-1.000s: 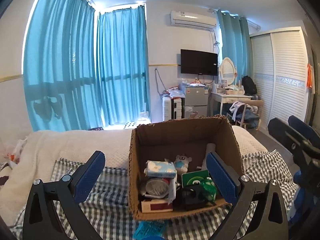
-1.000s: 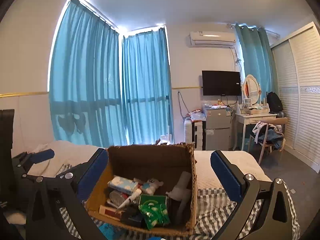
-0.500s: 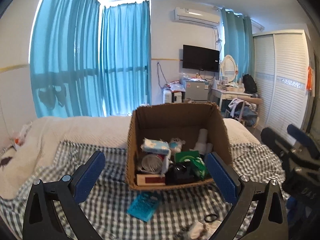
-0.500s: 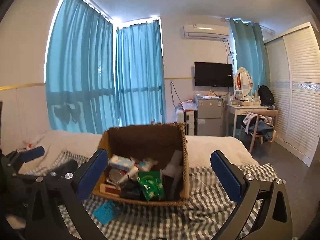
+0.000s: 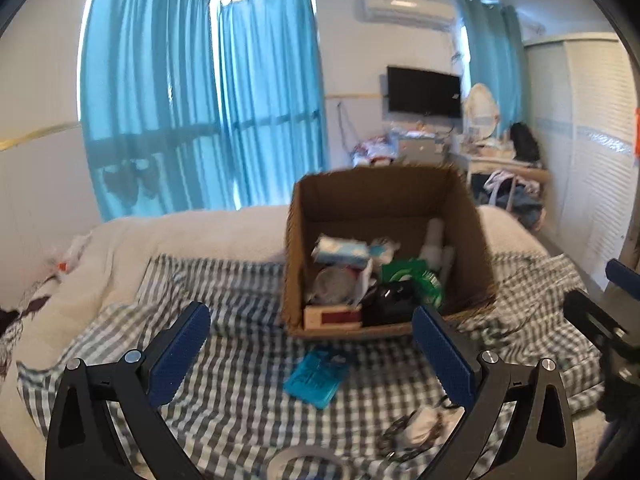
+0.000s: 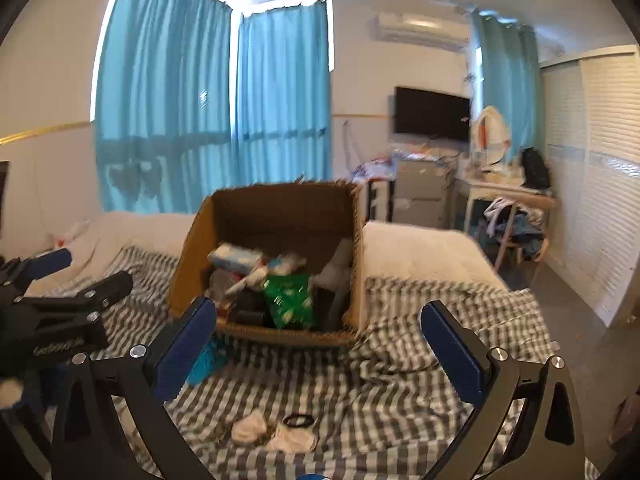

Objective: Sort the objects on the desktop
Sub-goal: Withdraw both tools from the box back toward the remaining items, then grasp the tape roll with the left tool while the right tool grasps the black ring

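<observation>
An open cardboard box (image 5: pixel 296 240) (image 6: pixel 192 248) stands on a checked cloth and holds a tissue pack (image 5: pixel 340 249), a green packet (image 5: pixel 412 276) (image 6: pixel 289 294), a black object (image 5: pixel 390 304) and other items. A teal packet (image 5: pixel 318 372) lies on the cloth in front of the box. A small white item (image 5: pixel 424 426) (image 6: pixel 250 428) and a black ring (image 6: pixel 298 420) lie nearer. My left gripper (image 5: pixel 310 354) is open and empty, back from the box. My right gripper (image 6: pixel 320 354) is open and empty, also in front of the box.
The checked cloth (image 5: pixel 240 300) covers a bed with a white blanket (image 5: pixel 192 236) behind. A tape roll (image 5: pixel 308 458) lies at the near edge. Blue curtains, a TV, a desk and a chair (image 6: pixel 516 232) stand beyond. The wardrobe is at the right.
Both grippers have pulled back and risen from the box, so it looks smaller and more cloth shows. The teal packet, white item and black ring have come into view. Both stay open.
</observation>
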